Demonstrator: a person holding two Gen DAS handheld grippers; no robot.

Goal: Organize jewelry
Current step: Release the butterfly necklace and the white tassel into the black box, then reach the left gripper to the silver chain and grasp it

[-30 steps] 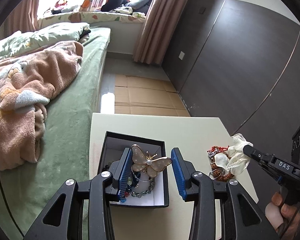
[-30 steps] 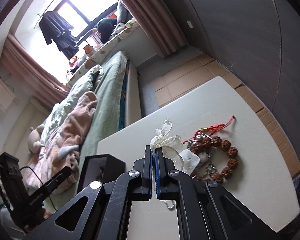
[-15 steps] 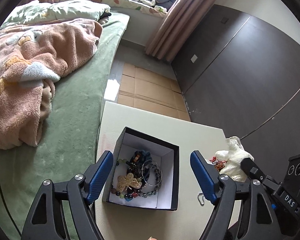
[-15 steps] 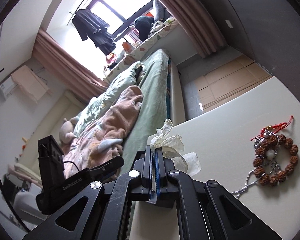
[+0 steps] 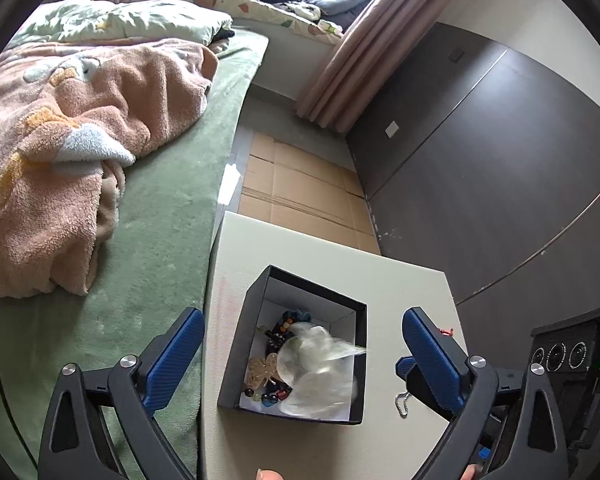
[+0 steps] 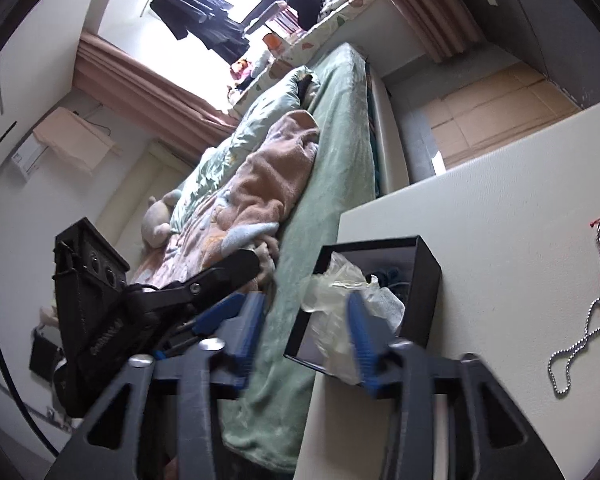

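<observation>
Nearest us, both tongs gape wide and hold nothing: left tongs (image 5: 298,354) straddle the black jewelry box (image 5: 236,364), right tongs (image 6: 302,330) its near edge. The white organza pouch (image 5: 320,372) lies inside; further right on the tabletop (image 6: 500,240), nearer the right tongs, waits the ball chain (image 6: 576,344), running away from us.

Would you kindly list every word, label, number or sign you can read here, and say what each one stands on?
No text reads clearly in either view.
White lettering on the black handle housing: too blurred to read.
Label on the wall air conditioner: too small to read.
</observation>
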